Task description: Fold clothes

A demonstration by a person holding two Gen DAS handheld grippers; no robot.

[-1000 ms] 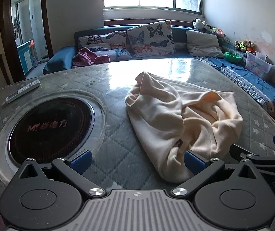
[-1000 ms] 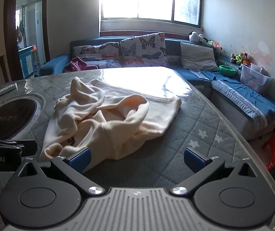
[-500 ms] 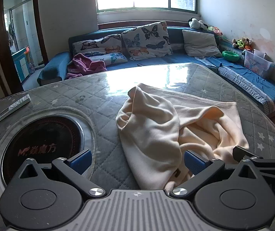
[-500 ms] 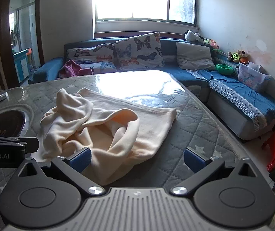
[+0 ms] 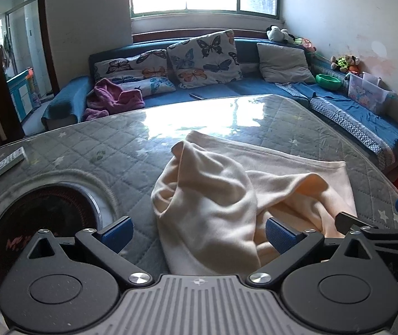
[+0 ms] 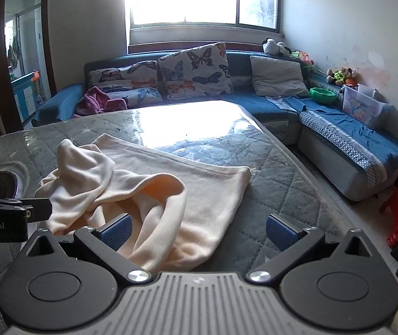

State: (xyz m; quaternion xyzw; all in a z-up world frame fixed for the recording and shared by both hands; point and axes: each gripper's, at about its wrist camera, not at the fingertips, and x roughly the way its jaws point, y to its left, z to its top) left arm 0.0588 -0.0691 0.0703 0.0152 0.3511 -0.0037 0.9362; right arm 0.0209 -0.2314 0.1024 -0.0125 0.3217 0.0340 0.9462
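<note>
With both the left claw (image 5: pixel 197 233) and right claw (image 6: pixel 197 230) wide and empty, a pinch into the rumpled cream garment (image 6: pixel 154 192) on the table (image 6: pixel 277 184) may catch several layers and fold it crooked.

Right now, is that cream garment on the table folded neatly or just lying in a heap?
In a heap: the cream garment lies crumpled, one part bunched up in loose folds, not folded.

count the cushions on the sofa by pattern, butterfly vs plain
butterfly cushions: 2
plain grey cushion: 1
total: 3
</note>
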